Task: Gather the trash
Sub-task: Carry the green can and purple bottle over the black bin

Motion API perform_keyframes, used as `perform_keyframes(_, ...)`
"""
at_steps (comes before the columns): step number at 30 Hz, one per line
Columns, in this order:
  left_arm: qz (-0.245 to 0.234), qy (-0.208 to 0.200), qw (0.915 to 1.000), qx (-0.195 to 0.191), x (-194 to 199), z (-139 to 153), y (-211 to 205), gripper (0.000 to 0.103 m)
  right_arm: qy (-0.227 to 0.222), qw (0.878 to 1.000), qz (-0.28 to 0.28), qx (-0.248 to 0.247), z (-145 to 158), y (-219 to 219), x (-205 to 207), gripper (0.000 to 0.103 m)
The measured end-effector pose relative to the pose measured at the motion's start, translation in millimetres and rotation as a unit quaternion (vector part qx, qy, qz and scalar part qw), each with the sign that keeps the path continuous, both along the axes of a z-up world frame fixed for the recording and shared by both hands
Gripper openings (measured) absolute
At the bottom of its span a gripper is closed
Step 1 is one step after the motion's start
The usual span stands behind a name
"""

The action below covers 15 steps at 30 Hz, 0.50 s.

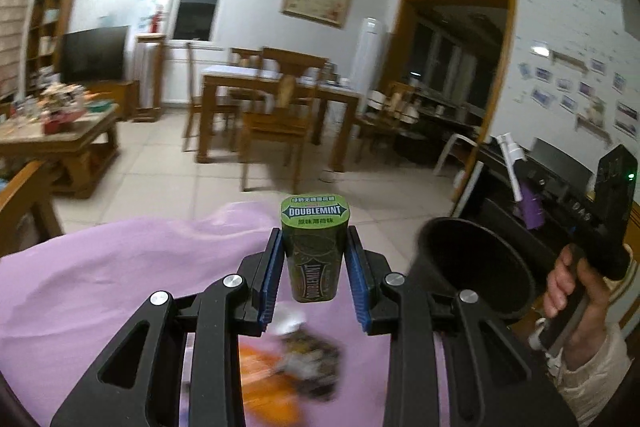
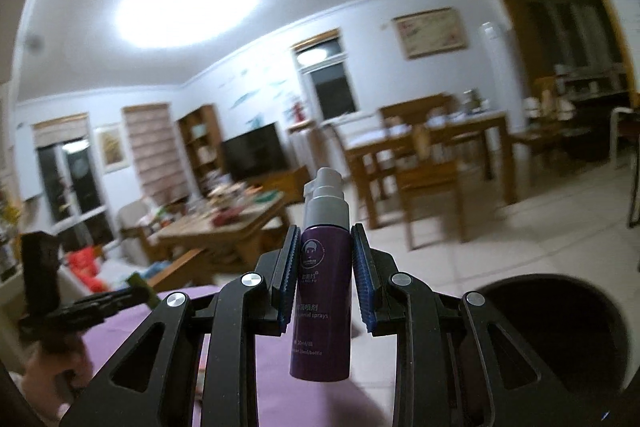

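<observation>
A purple cloth [image 1: 100,287] covers the surface, with blurred orange and dark litter [image 1: 288,359] lying on it at 6 o'clock under the left gripper [image 1: 314,267]; that gripper is clenched on an upright green Doublemint tin [image 1: 314,251]; a black bin [image 1: 476,267] stands open at 3 o'clock, just past the cloth's right edge. The right gripper [image 2: 325,267] grasps an upright purple spray bottle [image 2: 324,291], the bin [image 2: 560,331] at its 4 o'clock. Beyond the cloth's far edge lies open tiled floor [image 1: 168,163]; a dining table [image 1: 280,87] with chairs at 12 o'clock; a cluttered coffee table [image 1: 60,135] at 9 o'clock.
</observation>
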<state>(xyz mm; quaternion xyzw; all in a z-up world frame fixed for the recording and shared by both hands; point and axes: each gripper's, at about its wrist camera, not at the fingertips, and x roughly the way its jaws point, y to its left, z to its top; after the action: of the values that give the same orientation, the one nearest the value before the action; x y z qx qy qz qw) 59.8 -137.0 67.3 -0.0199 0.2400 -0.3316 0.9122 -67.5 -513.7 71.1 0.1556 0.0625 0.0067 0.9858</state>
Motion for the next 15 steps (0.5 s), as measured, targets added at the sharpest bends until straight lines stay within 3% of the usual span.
perform_keyframes(8, -0.098, 0.009, 0.9951, 0.002, -19.0, -15.9, -121.0, 0.031, 0.018, 0.997, -0.079, 0.01, -45.0, -96.5, -44.1, 0.026)
perform_keyframes(15, -0.146, 0.027, 0.9889, 0.013, -34.6, -40.6, -186.0, 0.031, 0.04, 0.992, -0.116, 0.034, -86.1, -156.1, -67.3, 0.026)
